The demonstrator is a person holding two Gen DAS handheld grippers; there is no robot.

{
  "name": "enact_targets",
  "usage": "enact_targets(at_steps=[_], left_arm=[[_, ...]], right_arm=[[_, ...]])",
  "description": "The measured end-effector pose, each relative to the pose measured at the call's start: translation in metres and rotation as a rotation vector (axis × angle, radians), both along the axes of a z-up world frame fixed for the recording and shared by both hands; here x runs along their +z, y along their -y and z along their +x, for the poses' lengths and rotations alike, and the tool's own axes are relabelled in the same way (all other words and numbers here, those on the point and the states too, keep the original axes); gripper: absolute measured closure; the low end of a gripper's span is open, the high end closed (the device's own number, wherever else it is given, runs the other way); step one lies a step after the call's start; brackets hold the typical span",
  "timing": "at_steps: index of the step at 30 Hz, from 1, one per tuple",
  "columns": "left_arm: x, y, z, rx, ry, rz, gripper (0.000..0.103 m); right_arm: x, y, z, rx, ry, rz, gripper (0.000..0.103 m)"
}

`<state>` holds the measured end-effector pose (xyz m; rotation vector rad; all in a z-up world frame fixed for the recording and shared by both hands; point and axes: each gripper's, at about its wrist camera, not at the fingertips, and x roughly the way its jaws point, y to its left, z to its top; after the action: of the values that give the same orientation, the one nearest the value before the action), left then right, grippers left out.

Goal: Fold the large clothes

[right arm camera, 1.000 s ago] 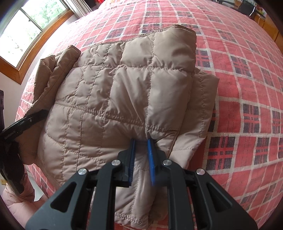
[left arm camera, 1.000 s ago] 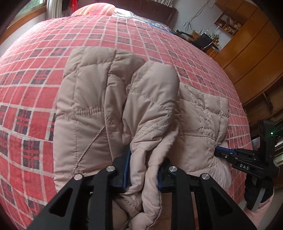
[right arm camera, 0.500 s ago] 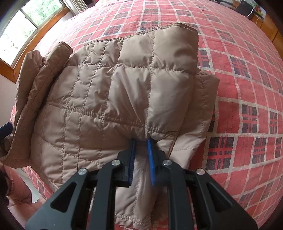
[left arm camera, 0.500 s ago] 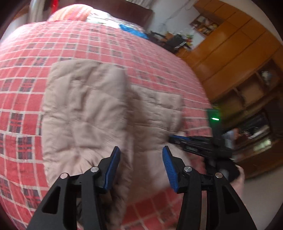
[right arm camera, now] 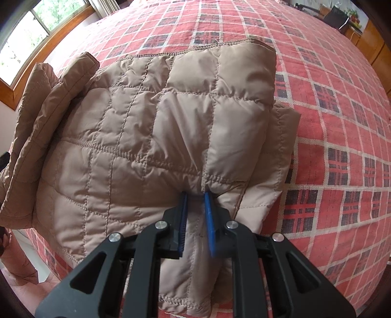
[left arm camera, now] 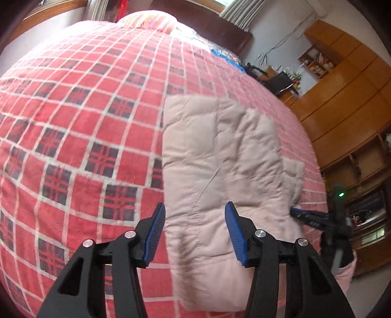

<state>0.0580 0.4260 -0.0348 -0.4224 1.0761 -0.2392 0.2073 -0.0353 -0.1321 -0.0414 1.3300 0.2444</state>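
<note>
A beige quilted jacket (left arm camera: 220, 159) lies folded on the red plaid bed (left arm camera: 80, 127). In the left wrist view my left gripper (left arm camera: 194, 215) hovers open above the jacket's near edge, nothing between its blue pads. The right gripper (left arm camera: 315, 219) shows at the jacket's right edge in that view. In the right wrist view the jacket (right arm camera: 158, 127) fills the middle, a sleeve fold bunched at its left side. My right gripper (right arm camera: 195, 198) is shut on a pinch of the jacket's near hem.
Wooden cabinets and shelves (left arm camera: 342, 97) stand beyond the bed's right side. A pillow (left arm camera: 149, 20) and dark headboard sit at the far end. A window (right arm camera: 31, 31) is at the left in the right wrist view. A pink sleeve (right arm camera: 17, 256) shows low left.
My left gripper let go of the sleeve fold, opened, and swung back and left. The right gripper stayed clamped on the hem.
</note>
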Motion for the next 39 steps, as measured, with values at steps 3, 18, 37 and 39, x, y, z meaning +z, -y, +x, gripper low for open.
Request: enact_targets(at_steps=[3,18,37,39], left_arm=[[-0.008,0.017,-0.003,-0.06,0.015,0.017,0.053],[-0.014,0.061,-0.018,-0.138,0.081,0.165,0.053],[-0.016,-0.004,0.022,-0.025,0.052,0.194,0.048],[-0.02,-0.002,0.023,-0.028,0.049,0.192,0.048]], right_arm=[[0.001,-0.005,0.001,0.001,-0.006,-0.028,0.088],[0.037,-0.047,-0.004,-0.003,0.009,-0.032,0.081],[0.056,-0.19,0.022,0.134,-0.107,0.155,0.047],[0.044,-0.188,0.022,0.13,-0.139,0.161,0.047]])
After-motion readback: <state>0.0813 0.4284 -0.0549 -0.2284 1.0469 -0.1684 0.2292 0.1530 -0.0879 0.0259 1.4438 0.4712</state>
